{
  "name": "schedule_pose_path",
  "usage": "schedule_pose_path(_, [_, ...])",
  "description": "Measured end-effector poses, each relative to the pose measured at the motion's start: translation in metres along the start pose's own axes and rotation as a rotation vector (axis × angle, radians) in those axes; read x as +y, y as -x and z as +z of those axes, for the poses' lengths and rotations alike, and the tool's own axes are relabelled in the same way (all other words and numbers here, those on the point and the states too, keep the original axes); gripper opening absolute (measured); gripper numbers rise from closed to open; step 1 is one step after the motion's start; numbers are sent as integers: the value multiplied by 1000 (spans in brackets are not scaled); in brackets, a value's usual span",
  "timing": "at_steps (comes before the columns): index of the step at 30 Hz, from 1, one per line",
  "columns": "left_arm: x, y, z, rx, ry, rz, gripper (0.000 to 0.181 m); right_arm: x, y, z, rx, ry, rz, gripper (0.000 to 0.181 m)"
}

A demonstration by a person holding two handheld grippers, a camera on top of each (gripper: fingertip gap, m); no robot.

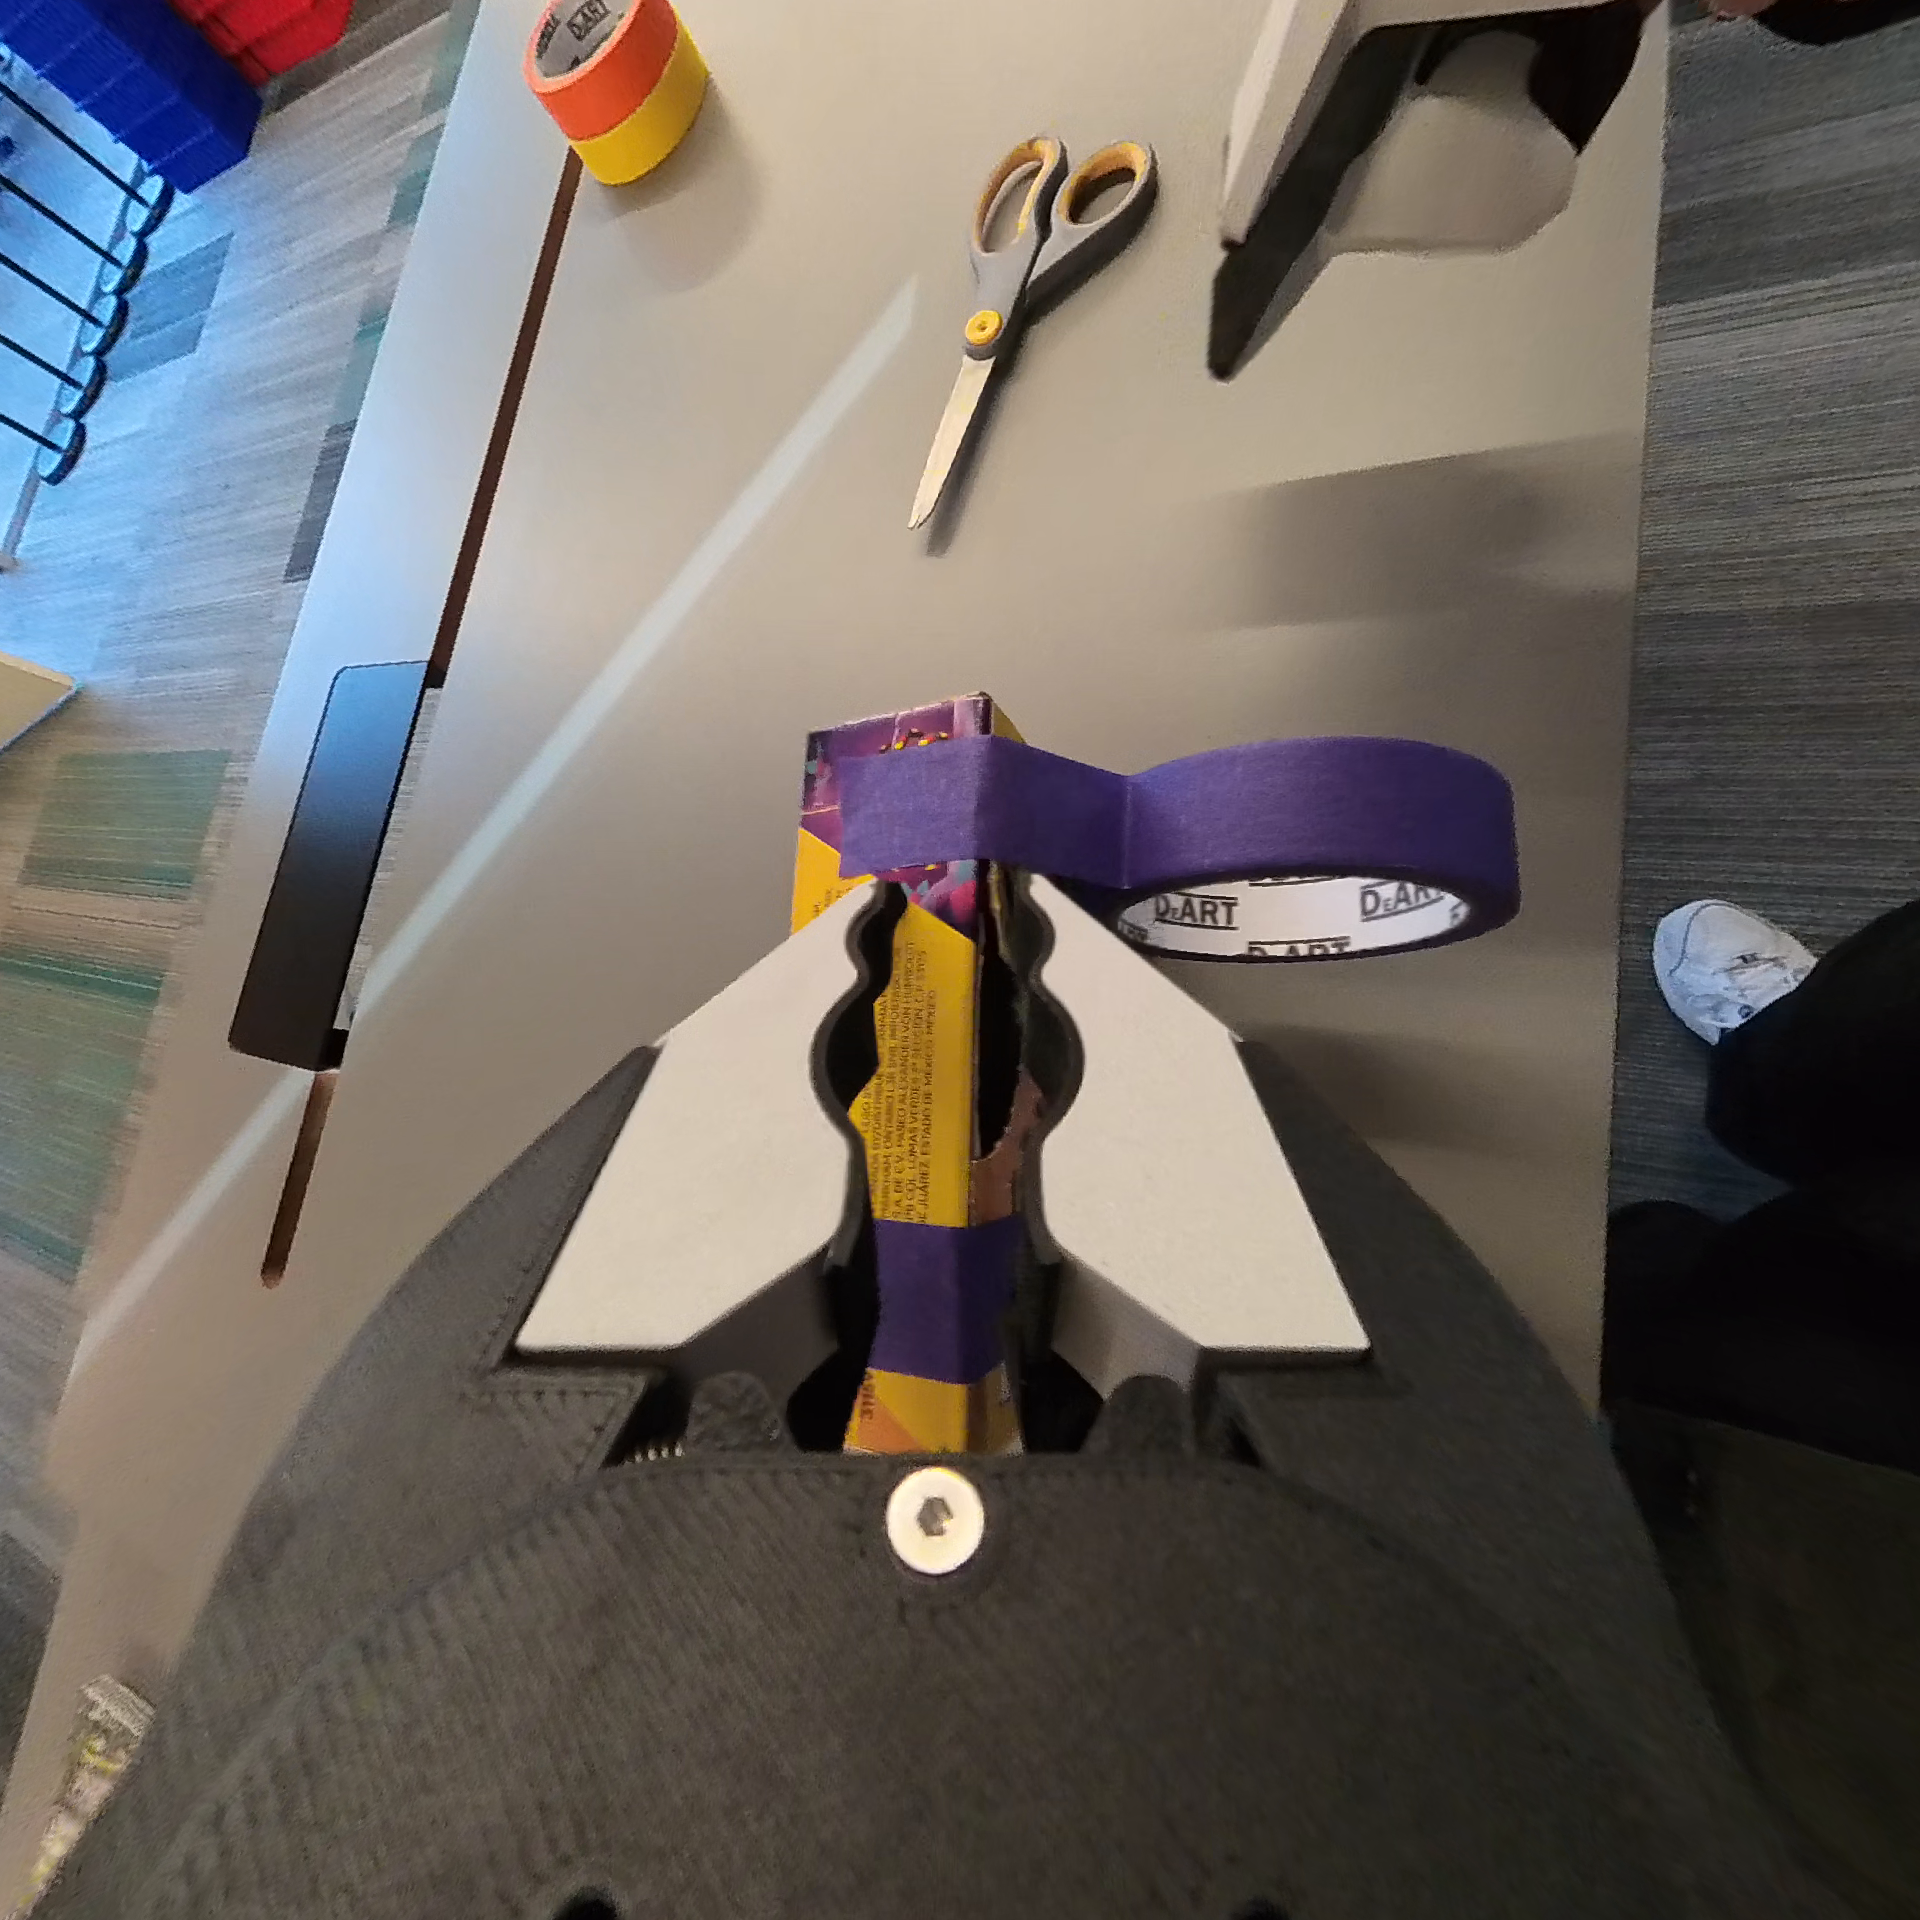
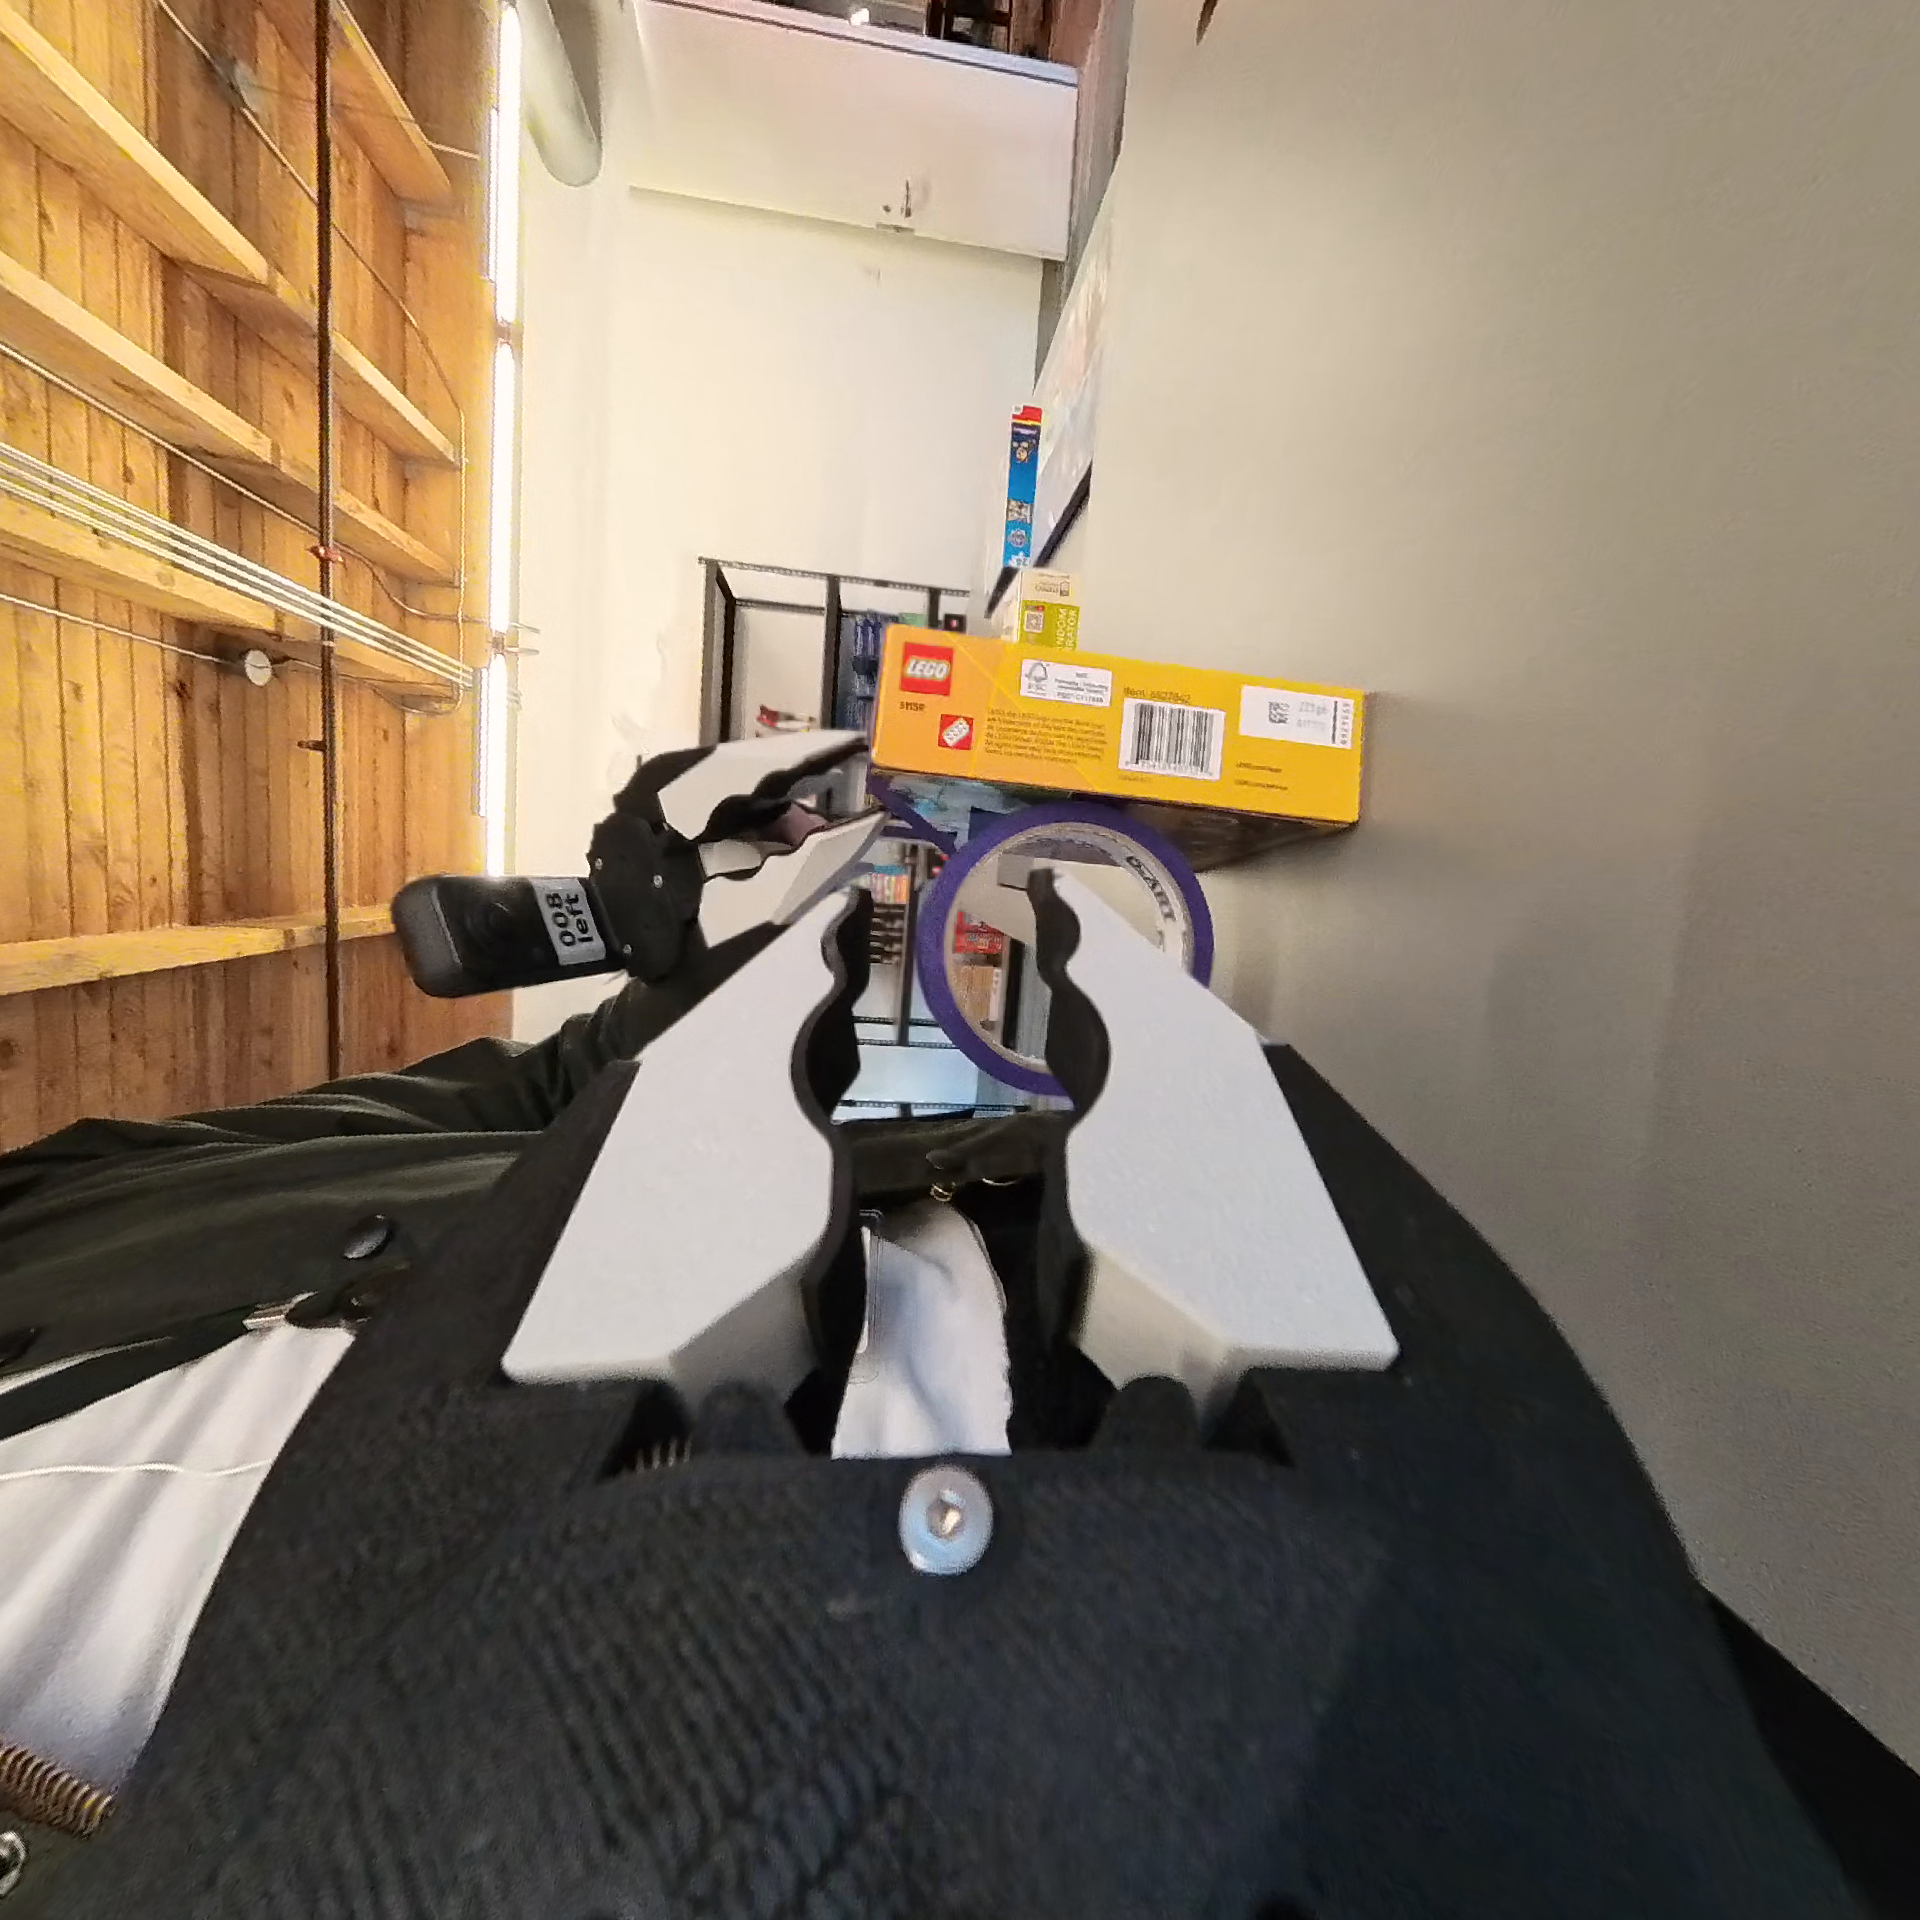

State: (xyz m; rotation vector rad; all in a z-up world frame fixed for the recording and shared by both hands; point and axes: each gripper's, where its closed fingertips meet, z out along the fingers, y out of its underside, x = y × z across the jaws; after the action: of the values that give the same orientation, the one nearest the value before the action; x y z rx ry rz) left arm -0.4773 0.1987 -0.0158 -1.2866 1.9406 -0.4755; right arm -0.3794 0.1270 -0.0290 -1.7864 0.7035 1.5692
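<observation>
My left gripper [image 1: 951, 894] is shut on a yellow and purple cardboard box [image 1: 914, 790] that stands on edge on the grey table [image 1: 727, 520]. A strip of purple tape [image 1: 935, 810] is stuck over the box's far end and runs to the purple tape roll [image 1: 1320, 831] lying just right of it. A second purple strip [image 1: 935, 1299] wraps the box between my fingers. My right gripper [image 2: 948, 891] is open and empty, pointing at the tape roll [image 2: 1184, 883] and the box [image 2: 1117, 743], apart from both. The left gripper [image 2: 831, 795] shows there too.
Grey-and-yellow scissors [image 1: 1018, 291] lie closed ahead on the table. Stacked orange and yellow tape rolls [image 1: 623, 88] stand at the far left. A black flat object [image 1: 322, 862] overhangs the left edge. One of my right gripper's fingers [image 1: 1262, 187] hovers at the far right. A person's white shoe [image 1: 1725, 977] is on the floor. My right fingertips sit around 12 centimeters from my left ones.
</observation>
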Motion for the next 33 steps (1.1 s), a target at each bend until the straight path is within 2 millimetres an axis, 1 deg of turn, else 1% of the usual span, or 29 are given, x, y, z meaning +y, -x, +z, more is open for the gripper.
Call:
schedule_pose_path(4, [0,-1,1,10,16,20,26,4,0,3,-17,4,-3,31])
schedule_pose_path(7, [0,-2,-2,11,5,17,29,-2,6,3,-30,-31,-57,31])
schedule_pose_path(8, [-1,-2,-4,15,-2,7,30,-8,12,1,-49,-64,-91,31])
schedule_pose_path(11, [-4,0,-10,12,-28,-24,29,-34,45,-16,-171,-231,-254,18])
schedule_pose_path(13, [-4,3,-12,5,-32,-31,28,-45,58,-26,-229,-301,-294,19])
schedule_pose_path(15, [-6,5,-14,-1,-40,-30,28,-50,66,-30,-261,-329,-306,21])
schedule_pose_path(16, [-7,5,-15,1,-41,-29,28,-51,69,-31,-271,-332,-311,16])
schedule_pose_path(18, [-10,6,-16,2,-50,-26,26,-49,76,-28,-293,-316,-331,0])
schedule_pose_path(20, [-10,7,-17,5,-40,-28,24,-46,78,-14,-272,-271,-323,0])
schedule_pose_path(22, [-7,6,-16,25,-28,-50,19,-35,68,15,-197,-132,-231,0])
schedule_pose_path(24, [0,4,-14,42,-7,-70,14,-21,65,48,-139,13,-165,0])
schedule_pose_path(26, [4,5,-13,39,3,-84,13,-6,61,79,-29,158,-187,0])
schedule_pose_path(28, [5,11,-14,16,5,-114,28,10,57,103,66,301,-220,0])
schedule_pose_path(30, [7,12,-12,26,16,-164,56,20,53,119,130,391,-228,0])
schedule_pose_path(31, [9,11,-12,45,23,-197,60,23,51,124,150,416,-219,0])
schedule_pose_path(33, [11,10,-11,86,25,-268,62,27,40,130,201,456,-186,0])
